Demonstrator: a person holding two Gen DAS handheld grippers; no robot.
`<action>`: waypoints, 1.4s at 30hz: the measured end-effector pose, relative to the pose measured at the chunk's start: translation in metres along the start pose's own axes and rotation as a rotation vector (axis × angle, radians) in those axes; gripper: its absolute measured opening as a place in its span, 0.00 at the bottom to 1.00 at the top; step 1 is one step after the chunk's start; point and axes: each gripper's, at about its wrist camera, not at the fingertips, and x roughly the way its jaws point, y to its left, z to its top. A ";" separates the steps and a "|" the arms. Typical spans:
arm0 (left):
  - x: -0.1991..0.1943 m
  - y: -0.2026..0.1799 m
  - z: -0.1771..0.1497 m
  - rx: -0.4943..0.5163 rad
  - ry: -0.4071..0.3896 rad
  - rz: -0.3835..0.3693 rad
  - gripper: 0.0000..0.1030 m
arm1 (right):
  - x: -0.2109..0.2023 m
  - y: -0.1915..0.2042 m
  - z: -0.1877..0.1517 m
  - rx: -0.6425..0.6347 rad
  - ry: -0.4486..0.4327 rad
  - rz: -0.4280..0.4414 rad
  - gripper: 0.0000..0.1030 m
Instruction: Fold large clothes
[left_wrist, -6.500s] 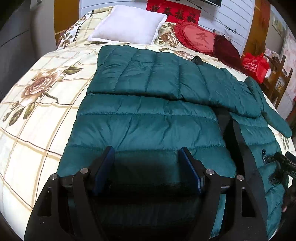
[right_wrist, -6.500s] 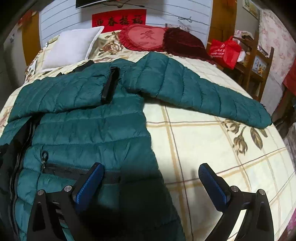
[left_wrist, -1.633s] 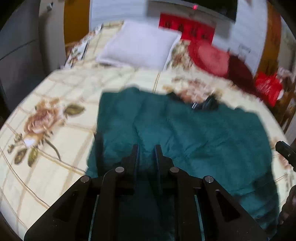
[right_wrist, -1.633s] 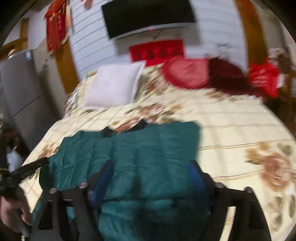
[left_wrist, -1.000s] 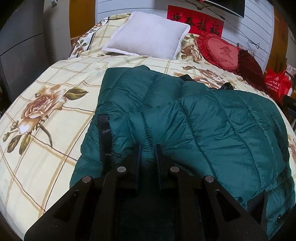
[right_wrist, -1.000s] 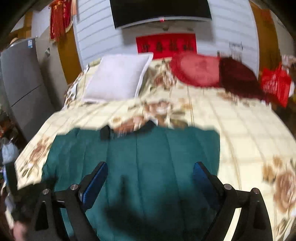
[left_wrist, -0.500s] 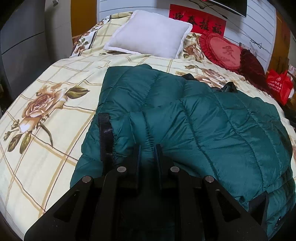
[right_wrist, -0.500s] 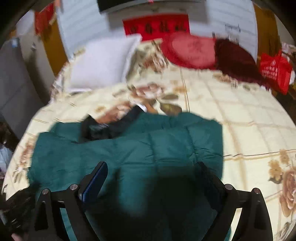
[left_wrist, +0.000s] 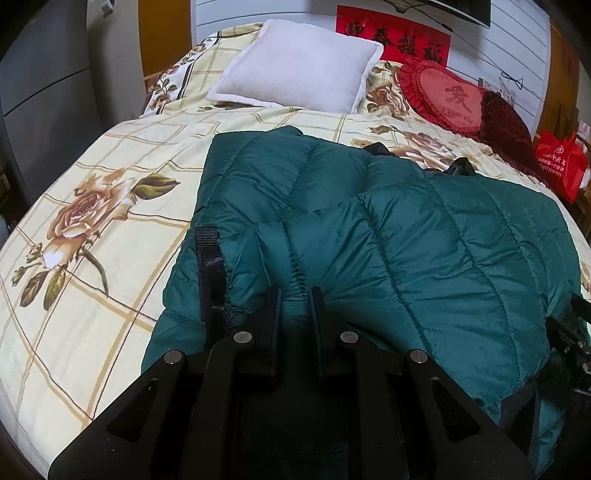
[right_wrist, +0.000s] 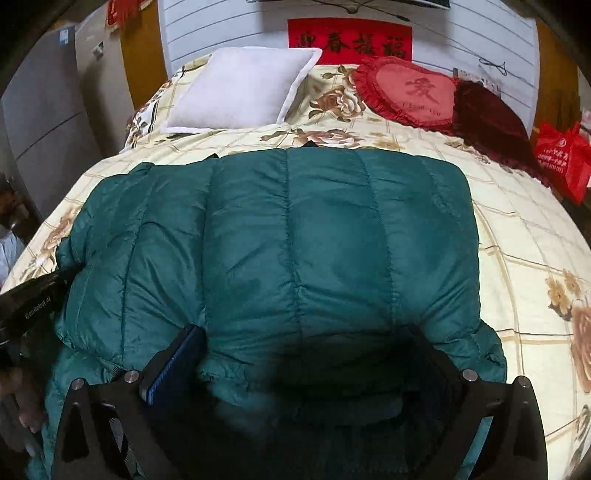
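Note:
A dark green quilted puffer jacket (left_wrist: 406, 236) lies folded over on the bed, its lower half laid up over the upper half. It also fills the right wrist view (right_wrist: 295, 240). My left gripper (left_wrist: 295, 295) is shut on a pinch of the jacket's near fold. A black cuff strap (left_wrist: 210, 266) lies just left of it. My right gripper (right_wrist: 303, 343) is open, its fingers (right_wrist: 173, 362) spread over the near edge of the fold. The left gripper's body (right_wrist: 33, 299) shows at the left edge of the right wrist view.
The bed has a cream floral checked cover (left_wrist: 92, 221). A white pillow (left_wrist: 299, 62), a red heart cushion (left_wrist: 443, 96) and a dark red cushion (left_wrist: 502, 122) lie at the head. A red bag (left_wrist: 561, 162) stands at the right. A grey fridge (right_wrist: 40, 110) stands left.
The jacket's lower half has been folded up over the upper half and laid down. My left gripper has stayed shut on the fold. My right gripper has come down close to the jacket.

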 end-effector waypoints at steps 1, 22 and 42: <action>0.000 -0.001 0.000 -0.001 0.000 -0.002 0.14 | -0.001 0.000 -0.001 -0.003 -0.003 -0.004 1.00; -0.128 0.066 -0.056 0.132 0.050 -0.129 0.72 | -0.145 -0.024 -0.136 -0.003 0.184 -0.062 1.00; -0.165 0.140 -0.180 0.114 0.115 -0.226 0.72 | -0.209 -0.048 -0.247 0.206 -0.013 0.065 1.00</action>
